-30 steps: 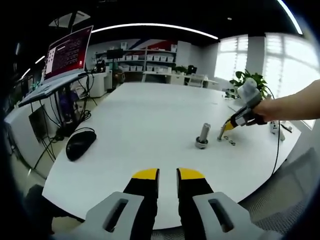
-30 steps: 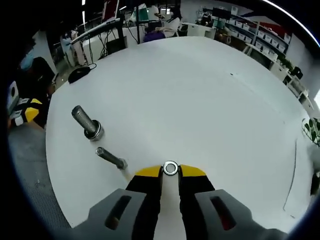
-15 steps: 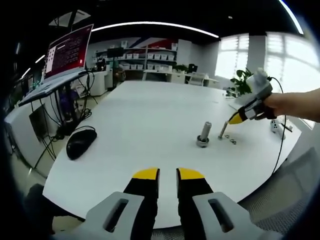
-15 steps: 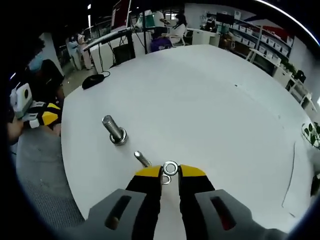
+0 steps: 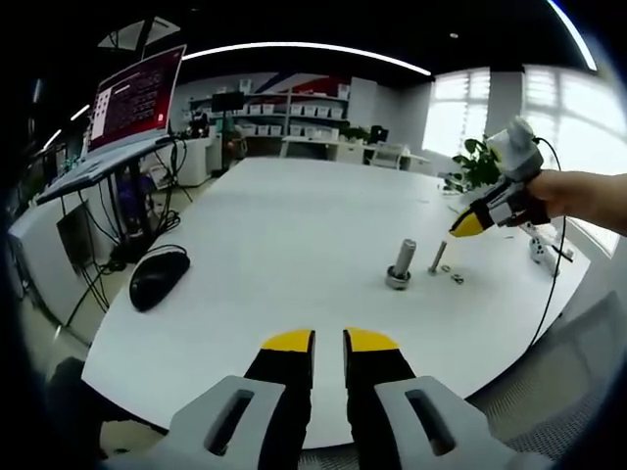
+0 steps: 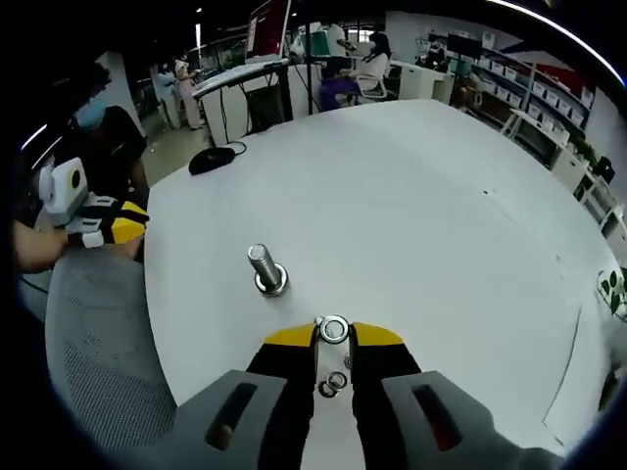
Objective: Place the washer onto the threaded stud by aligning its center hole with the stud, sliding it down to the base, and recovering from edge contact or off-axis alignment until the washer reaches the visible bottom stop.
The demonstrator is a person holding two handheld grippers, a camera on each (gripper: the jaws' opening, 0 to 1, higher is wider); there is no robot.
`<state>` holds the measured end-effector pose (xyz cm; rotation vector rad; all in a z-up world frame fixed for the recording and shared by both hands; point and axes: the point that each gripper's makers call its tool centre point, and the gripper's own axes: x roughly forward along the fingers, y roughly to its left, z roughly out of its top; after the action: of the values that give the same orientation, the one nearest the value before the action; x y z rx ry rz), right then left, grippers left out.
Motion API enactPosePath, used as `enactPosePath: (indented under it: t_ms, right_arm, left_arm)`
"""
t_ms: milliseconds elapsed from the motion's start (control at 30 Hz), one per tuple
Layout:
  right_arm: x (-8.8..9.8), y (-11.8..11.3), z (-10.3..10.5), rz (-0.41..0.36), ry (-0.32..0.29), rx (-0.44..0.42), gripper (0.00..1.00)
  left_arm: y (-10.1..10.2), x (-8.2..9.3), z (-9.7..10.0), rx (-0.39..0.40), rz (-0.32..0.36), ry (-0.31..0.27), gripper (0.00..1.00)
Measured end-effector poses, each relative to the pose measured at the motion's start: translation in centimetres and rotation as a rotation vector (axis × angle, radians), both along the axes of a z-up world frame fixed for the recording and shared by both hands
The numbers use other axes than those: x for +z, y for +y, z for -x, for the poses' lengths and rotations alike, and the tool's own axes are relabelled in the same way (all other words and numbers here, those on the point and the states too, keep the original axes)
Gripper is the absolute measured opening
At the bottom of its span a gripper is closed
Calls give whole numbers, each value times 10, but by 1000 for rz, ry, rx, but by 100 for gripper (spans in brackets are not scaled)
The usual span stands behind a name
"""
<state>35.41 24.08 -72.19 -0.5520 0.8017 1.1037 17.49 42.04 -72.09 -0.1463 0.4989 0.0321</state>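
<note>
The right gripper (image 6: 334,338) pinches a small steel washer (image 6: 334,329) between nearly closed yellow-tipped fingers (image 6: 289,340). It should be carried level until its hole is centred above the upright, ribbed threaded stud (image 6: 265,268) farther off on the smooth white counter (image 6: 421,225). The left gripper (image 5: 328,342) waits, narrowly parted and empty.

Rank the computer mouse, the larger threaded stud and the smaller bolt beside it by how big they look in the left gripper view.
1. Computer mouse, clearly largest, though nearer the camera.
2. Larger threaded stud.
3. Smaller bolt, thinner and shorter, at a similar distance to the stud.
</note>
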Motion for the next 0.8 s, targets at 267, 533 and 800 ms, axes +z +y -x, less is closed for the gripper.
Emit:
enactPosePath:
  t_ms: [267, 533, 800]
  right_arm:
    - [-1, 6, 0, 29, -1, 25, 14]
    - [-5, 8, 3, 55, 2, 52, 14]
    - [-7, 8, -2, 72, 8, 48, 14]
  left_arm:
    - [-1, 1, 0, -4, 0, -2, 8]
    - [0, 2, 0, 0, 2, -10, 8]
    - [-1, 2, -1, -3, 7, -13, 8]
